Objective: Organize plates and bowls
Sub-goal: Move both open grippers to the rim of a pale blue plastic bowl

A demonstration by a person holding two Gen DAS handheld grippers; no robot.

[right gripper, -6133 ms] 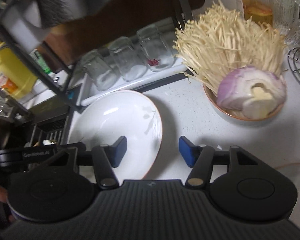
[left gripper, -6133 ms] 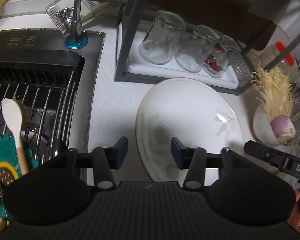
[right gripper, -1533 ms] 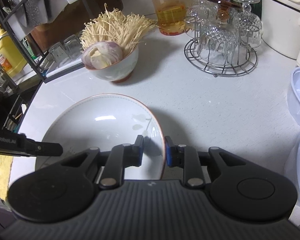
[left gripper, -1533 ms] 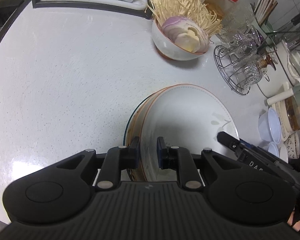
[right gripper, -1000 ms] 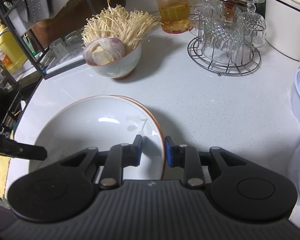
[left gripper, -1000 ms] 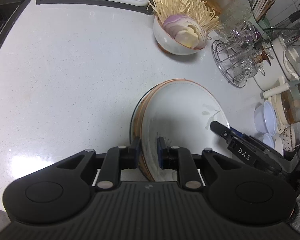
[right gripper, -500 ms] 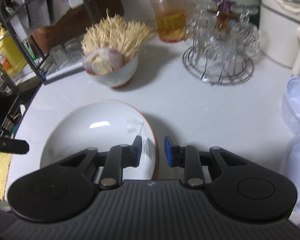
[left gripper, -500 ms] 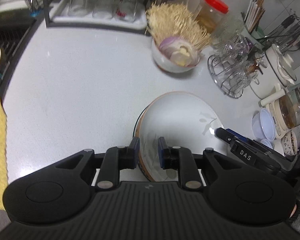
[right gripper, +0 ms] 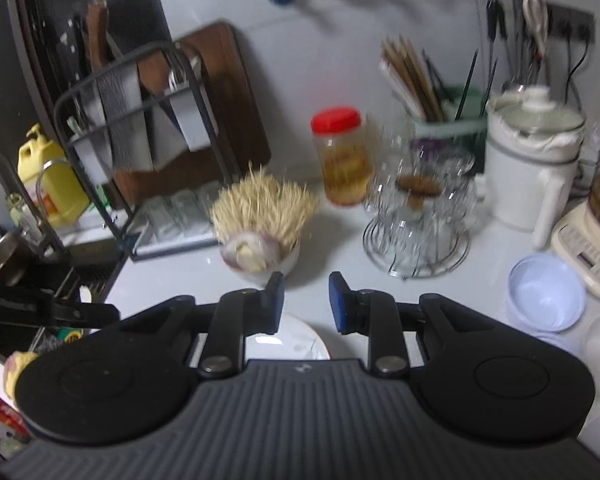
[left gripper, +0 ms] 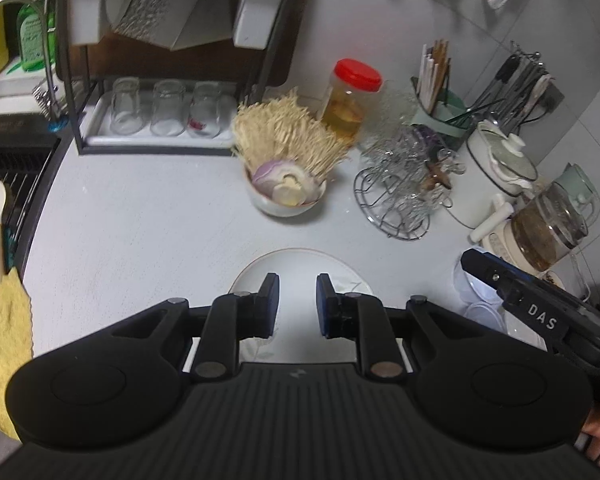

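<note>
A white plate with an orange rim (left gripper: 296, 266) lies on the white counter, partly hidden under my left gripper (left gripper: 297, 304). That gripper is open and empty, raised above the plate. In the right wrist view the plate (right gripper: 296, 342) shows just below my right gripper (right gripper: 305, 303), which is open, empty and lifted clear of it. A white bowl (left gripper: 286, 200) with enoki mushrooms and cut onion stands behind the plate; it also shows in the right wrist view (right gripper: 260, 258). Pale blue plastic bowls (right gripper: 546, 294) sit at the right.
A black rack with upturned glasses (left gripper: 164, 114) stands at the back left by the sink (left gripper: 12, 176). A red-lidded jar (left gripper: 350, 100), a wire glass holder (left gripper: 404, 196), a white kettle (right gripper: 534, 164) and a blender (left gripper: 548, 226) crowd the right. A yellow cloth (left gripper: 2, 344) lies left.
Both grippers have opened and let go of the plate, then risen and drawn back. The plate now rests on the counter below them.
</note>
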